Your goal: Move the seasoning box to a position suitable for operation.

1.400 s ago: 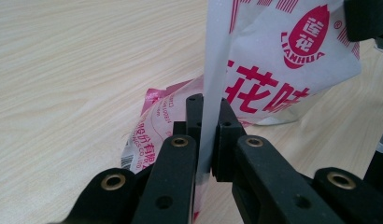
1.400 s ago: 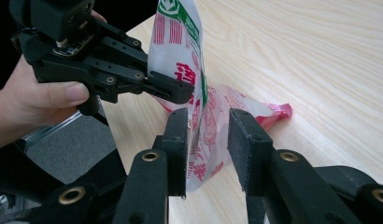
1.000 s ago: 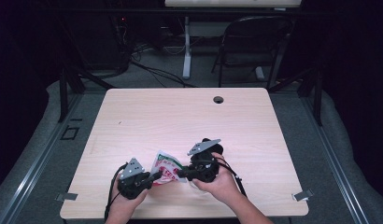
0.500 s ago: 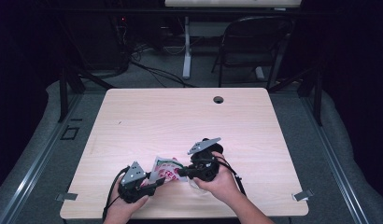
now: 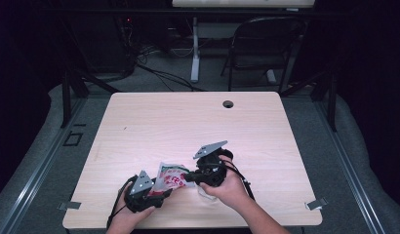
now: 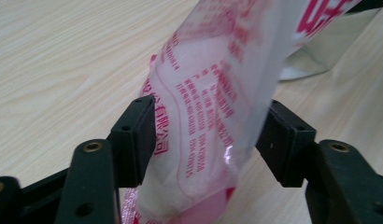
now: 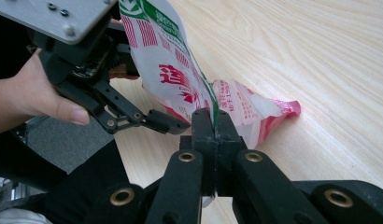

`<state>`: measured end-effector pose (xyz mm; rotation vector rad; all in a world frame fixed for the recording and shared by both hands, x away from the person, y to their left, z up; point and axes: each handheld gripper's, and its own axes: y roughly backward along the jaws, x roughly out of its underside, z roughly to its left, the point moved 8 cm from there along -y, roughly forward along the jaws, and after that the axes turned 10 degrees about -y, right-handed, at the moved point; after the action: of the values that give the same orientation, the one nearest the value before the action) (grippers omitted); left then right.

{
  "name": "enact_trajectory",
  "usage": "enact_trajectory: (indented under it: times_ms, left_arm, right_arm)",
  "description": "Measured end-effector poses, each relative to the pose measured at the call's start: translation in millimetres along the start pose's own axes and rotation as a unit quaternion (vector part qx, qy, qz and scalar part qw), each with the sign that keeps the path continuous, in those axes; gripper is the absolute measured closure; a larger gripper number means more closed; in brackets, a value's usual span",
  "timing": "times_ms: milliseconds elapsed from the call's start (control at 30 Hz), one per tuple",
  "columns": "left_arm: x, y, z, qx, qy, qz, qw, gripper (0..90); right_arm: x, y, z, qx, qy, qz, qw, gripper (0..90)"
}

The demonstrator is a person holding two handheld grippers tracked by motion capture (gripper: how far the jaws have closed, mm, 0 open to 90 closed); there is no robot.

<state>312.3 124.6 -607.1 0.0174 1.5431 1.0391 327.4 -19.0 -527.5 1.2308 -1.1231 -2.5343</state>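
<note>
In the left gripper view we lose the top of the plastic bag [image 6: 213, 93] at the upper edge, and its bottom corner drops below the lower edge, so we cannot tell how far it reaches. Its small red print is sharp in places but blurs toward the top. We cannot tell for sure whether the pads of the left tongs [image 6: 206, 137] touch the bag on both sides; their jaws have just been opening with the bag between them. In the high view the bag [image 5: 171, 176] is too small for us to read, and the right tongs [image 5: 190, 174] cover its near edge. The person's forearms are cut off by the lower edge below the worktop [image 5: 188, 122].
</note>
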Motion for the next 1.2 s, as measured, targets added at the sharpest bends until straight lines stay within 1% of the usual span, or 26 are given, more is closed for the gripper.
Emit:
enact_trajectory:
  times_ms: [67,100,133,167,200,267,333,400,500,567,600,633,667,700,733,767,833,867,933,1000,1067,1200]
  left_arm:
    - [1.2,-1.2,1.8,-0.001,0.001,-0.001,1.0000,40.0]
    - [1.6,-2.2,2.6,-0.002,0.005,-0.002,1.0000,39.8]
    - [2.6,-2.6,4.3,-0.004,0.001,0.001,1.0000,39.7]
    - [3.0,-3.8,4.6,-0.001,0.006,-0.002,1.0000,39.6]
    - [3.8,-4.3,6.1,-0.001,0.005,-0.002,1.0000,39.6]
    - [4.5,-4.7,8.6,0.004,0.013,-0.001,0.9999,39.6]
    - [5.8,-5.1,11.0,0.004,0.021,0.005,0.9998,38.8]
    - [7.6,-7.2,11.8,0.008,0.032,0.007,0.9994,34.9]
    - [9.6,-10.4,11.8,0.005,0.031,0.016,0.9994,31.1]
    - [10.7,-12.1,11.8,0.009,0.027,0.019,0.9994,30.1]
    - [11.5,-13.9,11.4,0.006,0.033,0.022,0.9992,29.4]
    - [12.3,-14.0,11.4,0.011,0.031,0.026,0.9991,29.0]
    - [12.7,-15.9,11.3,0.011,0.038,0.024,0.9989,28.7]
    - [13.1,-16.2,12.1,0.010,0.035,0.025,0.9990,27.7]
    - [13.3,-17.5,11.9,0.010,0.041,0.023,0.9989,27.3]
    - [13.8,-18.0,12.1,0.012,0.040,0.025,0.9988,26.7]
    - [14.5,-19.4,12.0,0.013,0.040,0.027,0.9988,26.2]
    - [14.6,-20.3,11.1,0.014,0.046,0.027,0.9985,26.1]
    - [15.4,-21.6,11.5,0.016,0.043,0.030,0.9985,26.2]
    - [15.8,-22.9,11.0,0.019,0.049,0.029,0.9982,26.1]
    - [16.3,-24.0,11.1,0.021,0.048,0.031,0.9982,26.2]
    - [16.9,-26.5,9.8,0.020,0.044,0.035,0.9982,26.2]
  right_arm:
    - [-1.0,0.1,0.2,0.001,0.004,0.003,1.0000,90.0]
    - [-1.5,0.2,0.1,0.002,0.004,0.004,1.0000,90.0]
    - [-2.1,0.0,0.3,0.002,0.004,0.003,1.0000,90.0]
    - [-2.6,0.1,0.3,0.003,0.005,0.004,1.0000,90.0]
    - [-3.1,-0.1,0.5,0.003,0.006,0.004,1.0000,90.0]
    - [-4.4,-0.3,0.5,0.004,0.008,0.004,1.0000,90.0]
    - [-5.4,-0.5,0.8,0.003,0.006,0.004,1.0000,90.0]
    - [-6.4,-0.7,0.8,0.002,0.009,0.004,1.0000,90.0]
    - [-6.9,-0.7,0.5,0.003,0.010,0.005,0.9999,90.0]
    - [-6.9,-0.7,0.5,0.003,0.011,0.005,0.9999,90.0]
    - [-6.9,-0.7,0.5,0.003,0.011,0.005,0.9999,90.0]
    - [-7.0,-0.7,0.4,0.003,0.012,0.006,0.9999,90.0]
    - [-6.9,-0.7,0.5,0.003,0.011,0.006,0.9999,90.0]
    - [-6.9,-0.8,0.7,0.002,0.012,0.007,0.9999,90.0]
    - [-6.8,-0.6,0.6,0.004,0.013,0.009,0.9999,90.0]
    - [-6.9,-0.6,0.9,0.004,0.012,0.008,0.9999,90.0]
    - [-6.8,-0.6,0.7,0.004,0.014,0.008,0.9999,90.0]
    - [-6.9,-0.9,1.0,0.002,0.013,0.006,0.9999,90.0]
    - [-6.9,-1.1,1.1,0.002,0.013,0.005,0.9999,90.0]
    - [-7.0,-1.7,1.4,0.002,0.011,0.001,0.9999,90.0]
    - [-6.6,-1.5,1.3,0.003,0.014,0.003,0.9999,90.0]
    - [-6.2,-1.9,1.5,0.000,0.011,0.000,0.9999,90.0]
